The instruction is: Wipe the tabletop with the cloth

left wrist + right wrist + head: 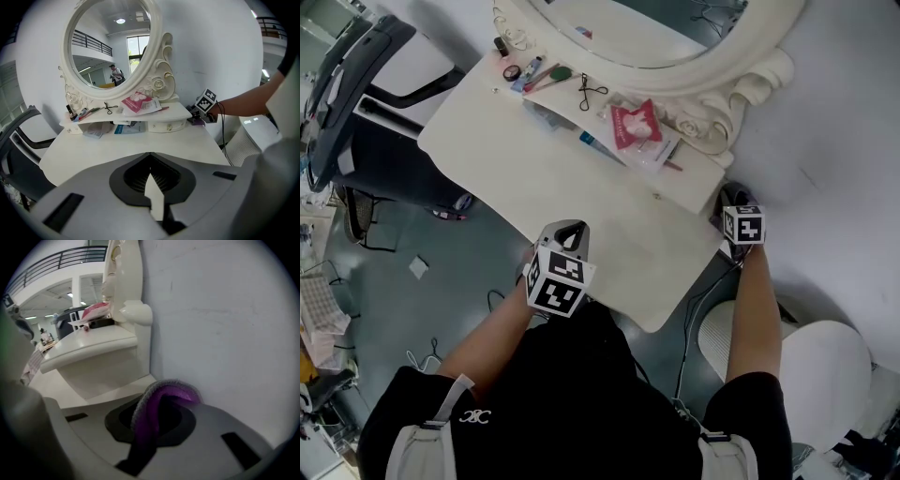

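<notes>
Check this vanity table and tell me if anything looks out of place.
Nothing looks spilled or broken. The pink packet lies askew on the shelf under the mirror, and one corner seems to jut past the front edge. The cloth is bunched in the right gripper, beside the wall rather than spread flat.

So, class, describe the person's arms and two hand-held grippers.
The left hand-held gripper and right hand-held gripper are grey, each carrying a white cube with black square markers. A black cable hangs from the right one. Arms are bare below short black sleeves.
</notes>
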